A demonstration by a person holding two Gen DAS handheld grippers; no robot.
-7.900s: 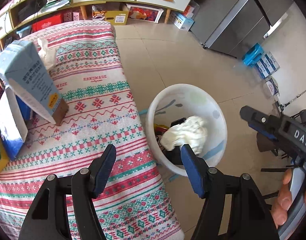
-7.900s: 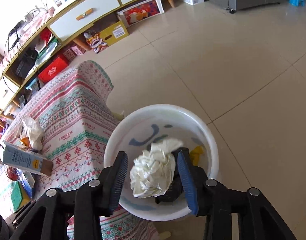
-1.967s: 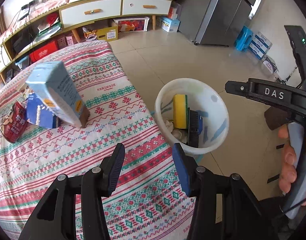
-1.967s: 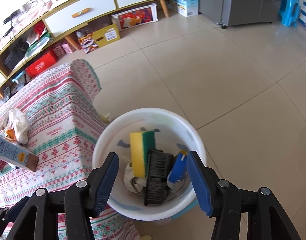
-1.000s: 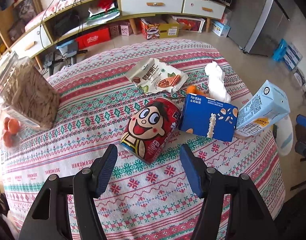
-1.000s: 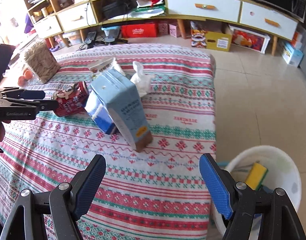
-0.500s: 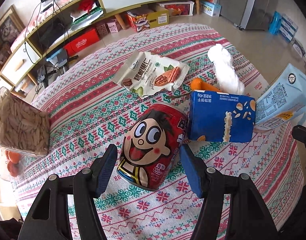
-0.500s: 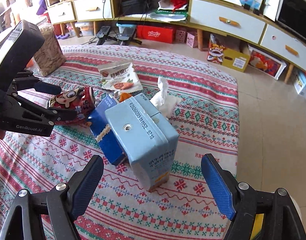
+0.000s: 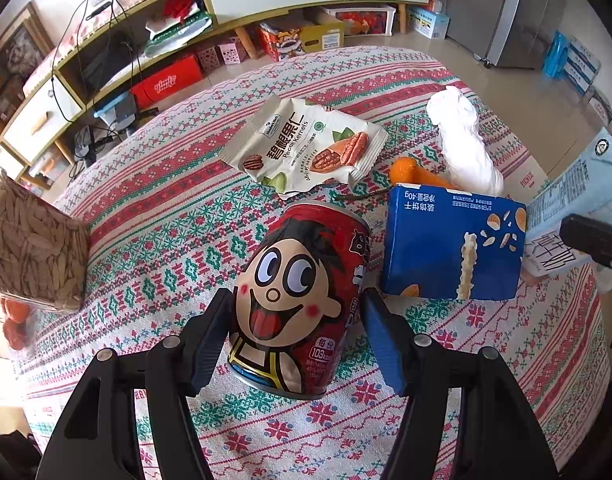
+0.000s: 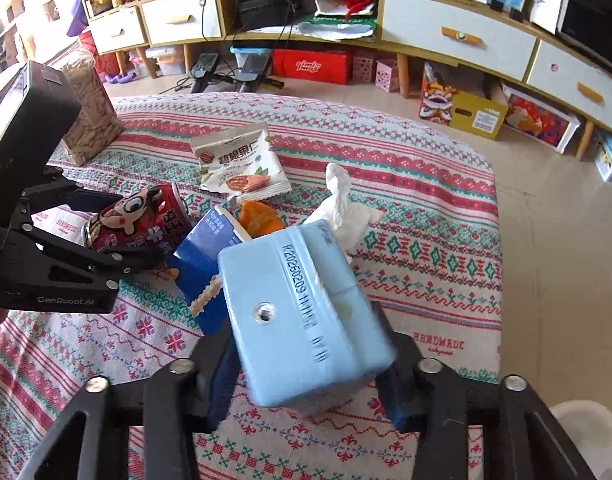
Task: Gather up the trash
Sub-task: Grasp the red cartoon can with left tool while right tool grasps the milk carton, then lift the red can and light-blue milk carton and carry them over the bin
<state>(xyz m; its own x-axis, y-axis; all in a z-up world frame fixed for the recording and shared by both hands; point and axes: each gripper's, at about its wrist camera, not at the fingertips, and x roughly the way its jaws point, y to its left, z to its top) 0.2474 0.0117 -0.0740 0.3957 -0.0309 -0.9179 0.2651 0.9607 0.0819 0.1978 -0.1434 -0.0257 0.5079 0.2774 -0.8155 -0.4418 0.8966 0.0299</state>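
Observation:
A red cartoon-face can lies on the patterned tablecloth. My left gripper is open with its jaws on either side of the can; it also shows in the right wrist view around the can. My right gripper has its jaws against both sides of a light blue carton, which looks blurred. A dark blue box, a nut packet, a white tissue and an orange peel lie nearby.
A clear jar of seeds stands at the table's left edge. The white bin's rim shows on the floor at the lower right. A long cabinet with drawers runs along the back wall.
Both grippers left the bin and came to the table. The left one has closed in around the red can. The right one has narrowed onto the light blue carton.

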